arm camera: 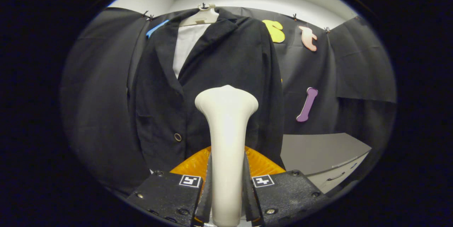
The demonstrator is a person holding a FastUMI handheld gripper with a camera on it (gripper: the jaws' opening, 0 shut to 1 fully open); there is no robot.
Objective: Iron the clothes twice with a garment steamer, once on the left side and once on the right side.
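A black jacket point(212, 78) hangs on a pale hanger point(201, 16) against the booth wall, with a white lining or shirt point(185, 48) showing at its open collar. A cream garment steamer point(226, 138) stands upright between my fingers, its flared head just in front of the jacket's lower front, to the right of the jacket's button point(177, 137). My gripper point(226, 188) is shut on the steamer's neck, one finger pressing on each side. Whether the steamer head touches the cloth I cannot tell.
An orange ribbed dish point(263, 163) lies just beyond my fingers, under the jacket's hem. A grey cabinet point(322, 156) with a drawer handle stands to the right of the jacket. Black cloth covers the walls all around.
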